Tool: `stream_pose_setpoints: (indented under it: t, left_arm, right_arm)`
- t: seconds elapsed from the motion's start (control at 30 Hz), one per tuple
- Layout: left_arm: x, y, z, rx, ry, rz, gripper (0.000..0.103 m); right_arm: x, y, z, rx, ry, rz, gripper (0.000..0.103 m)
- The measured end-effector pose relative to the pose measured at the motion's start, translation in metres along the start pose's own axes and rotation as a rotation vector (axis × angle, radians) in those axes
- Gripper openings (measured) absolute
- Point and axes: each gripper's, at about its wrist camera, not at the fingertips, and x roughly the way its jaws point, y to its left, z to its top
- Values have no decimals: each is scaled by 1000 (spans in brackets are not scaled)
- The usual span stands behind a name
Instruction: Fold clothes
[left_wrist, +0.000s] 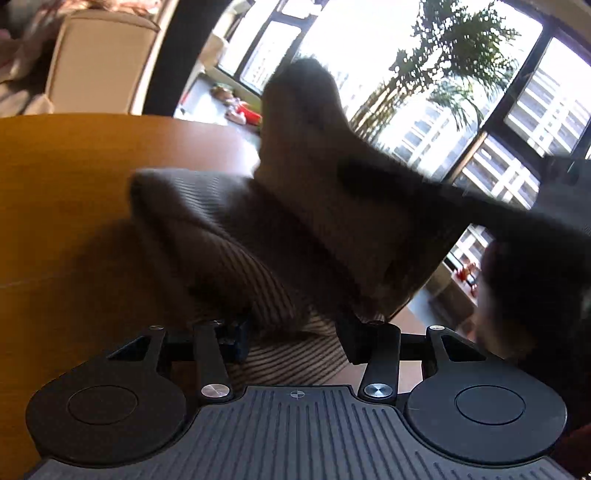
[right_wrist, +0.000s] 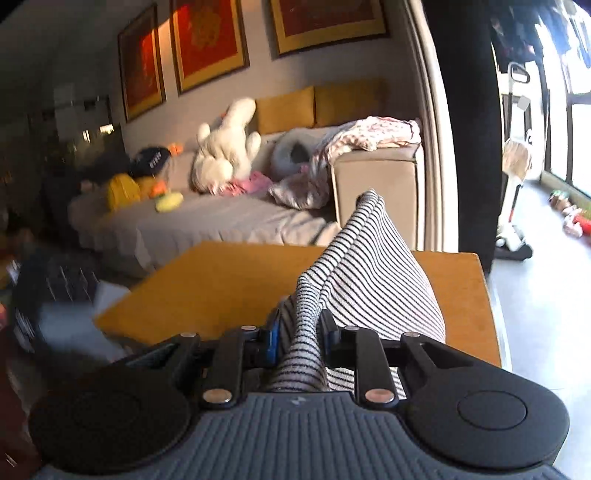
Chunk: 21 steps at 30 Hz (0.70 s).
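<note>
Right gripper (right_wrist: 299, 332): jaws drawn narrow, clamped on a bunched fold of the striped garment (right_wrist: 365, 273). The cloth runs from between the jaws up and away, its far tip lifted above the far edge of the tabletop (right_wrist: 207, 284); the wider part drapes to the right of the jaws, over the wood. Black-and-white stripes read clearly here.

Left gripper (left_wrist: 293, 328): jaws partly open, with striped cloth filling the gap between them. Its left pad is mostly hidden by fabric, so whether it presses on the cloth I cannot tell for certain; the garment (left_wrist: 258, 236) rises from the jaws and does not slump, which fits a hold. In this view the cloth is backlit and dark, blurred at its upper edges, one flap raised high against the window (left_wrist: 406, 74), another part spreading left over the tabletop (left_wrist: 74, 184).

Surroundings, right wrist view: grey sofa (right_wrist: 207, 218) beyond the tabletop, a white plush toy (right_wrist: 225, 151) on it, pink-patterned laundry (right_wrist: 373, 136) heaped on the sofa arm. Left wrist view: a palm (left_wrist: 458, 66) outside the window.
</note>
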Motion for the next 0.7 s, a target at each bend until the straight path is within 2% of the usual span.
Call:
stream_pose_setpoints:
  t: [0.13, 0.27, 0.33, 0.37, 0.4, 0.47, 0.6, 0.7]
  left_arm:
    - [11, -5, -4, -23, -2, -33, 50]
    - [2, -6, -10, 14, 30, -10, 54]
    - [-11, -5, -16, 48, 36, 6, 55]
    - [-18, -3, -17, 51, 37, 30, 71]
    - [-25, -2, -18, 54, 37, 56, 78]
    - [-37, 5, -18, 58, 22, 117, 80]
    - [-64, 23, -7, -24, -51, 209, 77]
    - [-90, 17, 8, -47, -160, 232, 72]
  right_arm:
    - [11, 15, 15, -34, 26, 84, 20]
    - [38, 31, -7, -148, 142, 53, 21]
    - [39, 31, -15, -164, 150, 54, 21]
    - [36, 31, -16, -169, 142, 56, 21]
    - [33, 33, -18, -188, 135, 49, 21]
    - [28, 41, -23, -263, 133, 22, 21]
    - [16, 66, -48, -439, 135, -36, 23]
    - [17, 95, -77, -575, 131, -67, 28]
